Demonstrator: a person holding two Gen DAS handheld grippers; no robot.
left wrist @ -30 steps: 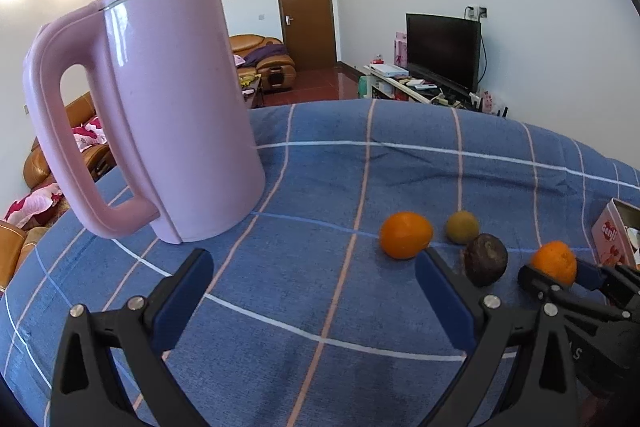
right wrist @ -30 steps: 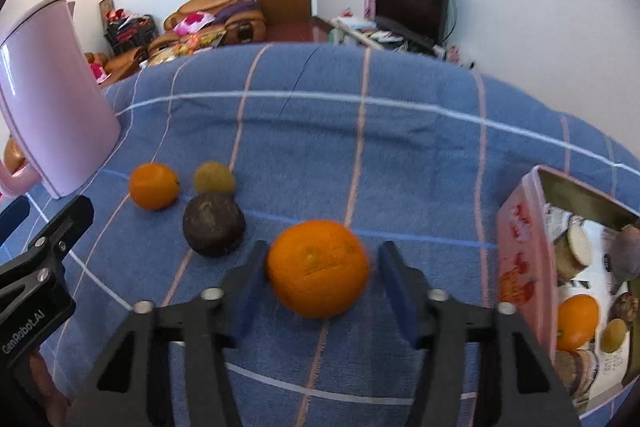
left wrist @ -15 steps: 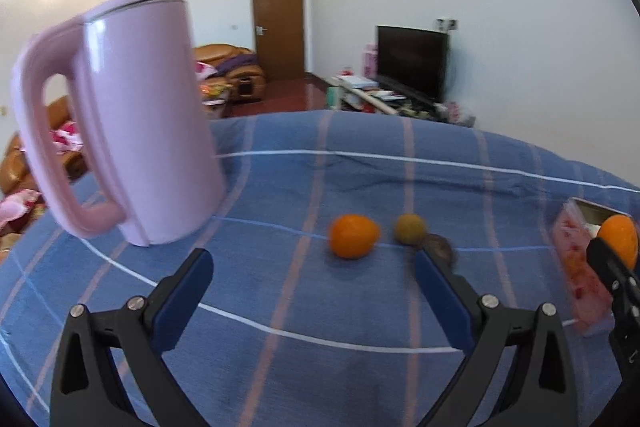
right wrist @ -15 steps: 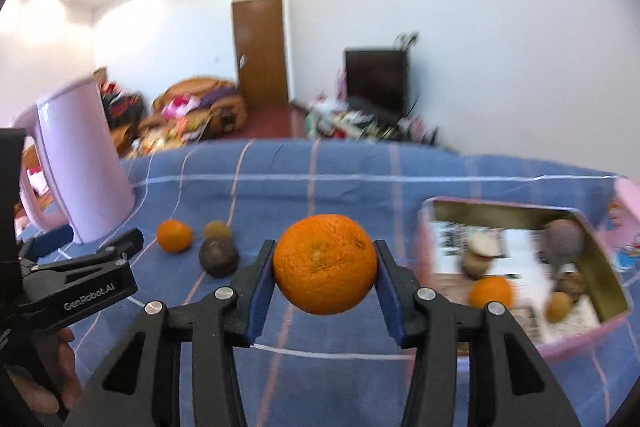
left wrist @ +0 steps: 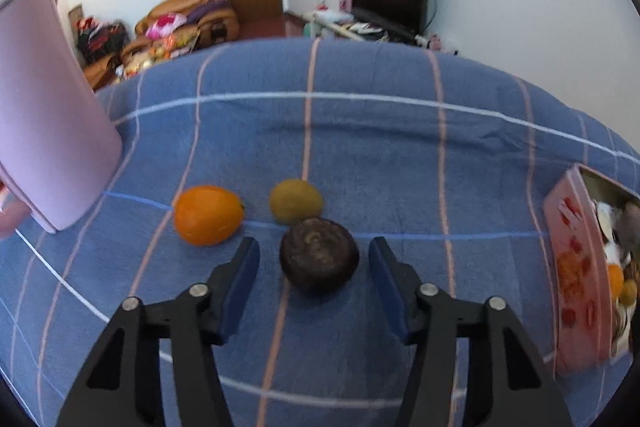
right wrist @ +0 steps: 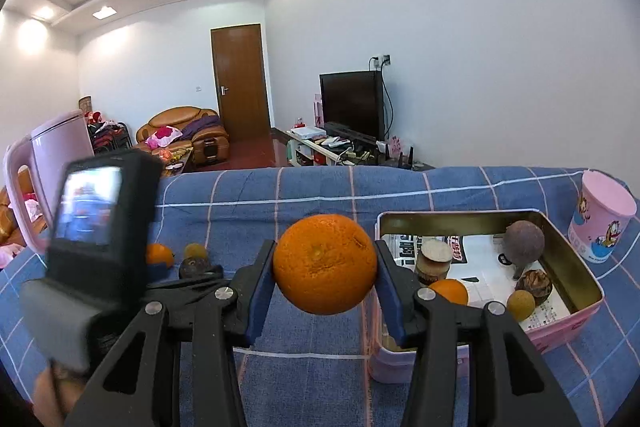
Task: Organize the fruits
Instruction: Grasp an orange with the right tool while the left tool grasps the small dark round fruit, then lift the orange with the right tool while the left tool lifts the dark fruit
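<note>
Right wrist view only: the right claw is clenched on a large round orange, blue pads pressing its two sides, fruit held in the air above the blue checked cloth surface just beside the near left corner of the pink rectangular tin box. The box interior shows here: a small orange fruit, a yellowish round fruit, a dull purple-brown round fruit, more pieces on printed paper. A pink cartoon-printed cup stands beyond the box.

Left wrist view only: the left claw is released, jaws spread wide, low over the cloth. A dark brown wrinkled round fruit lies on the cloth between the two pads, touching neither. Just behind it sits a yellow-green small fruit; to its left a small orange tangerine. The pale pink plastic kettle stands at far left
</note>
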